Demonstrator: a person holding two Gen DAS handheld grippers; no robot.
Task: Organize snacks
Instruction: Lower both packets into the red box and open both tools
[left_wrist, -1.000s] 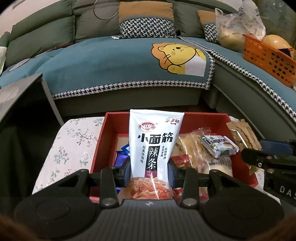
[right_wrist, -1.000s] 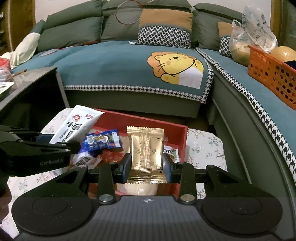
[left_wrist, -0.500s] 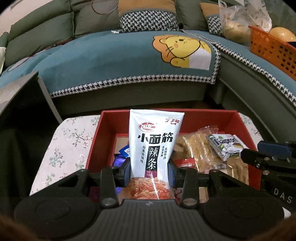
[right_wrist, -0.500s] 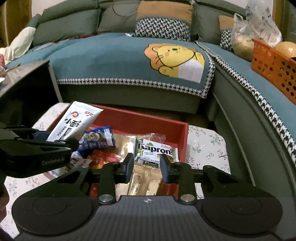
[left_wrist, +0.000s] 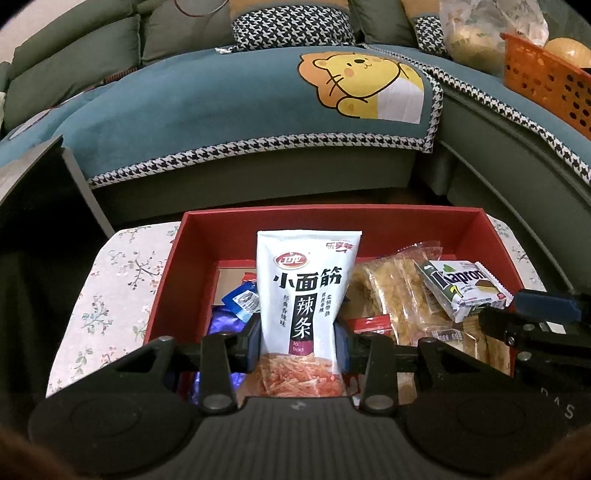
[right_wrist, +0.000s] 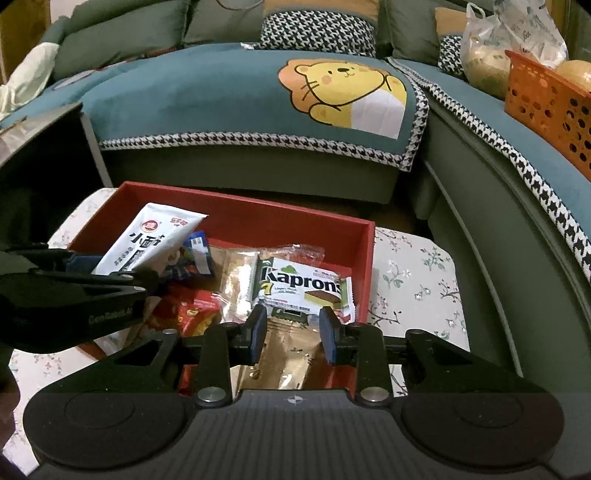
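left wrist view: my left gripper (left_wrist: 299, 343) is clamped across the lower part of a white pouch (left_wrist: 306, 288), upright over the red box (left_wrist: 369, 218). i judge it light, soft and slick-filmed, best pinched low across its width, gently, so the strips inside don't crush. it shows black lettering, a red logo and a clear window of orange strips. my right gripper (right_wrist: 292, 332) looks closed on a gold packet (right_wrist: 288, 358), low over the box's near edge, just before a kaprons wafer (right_wrist: 303, 288). other snacks crowd the box.
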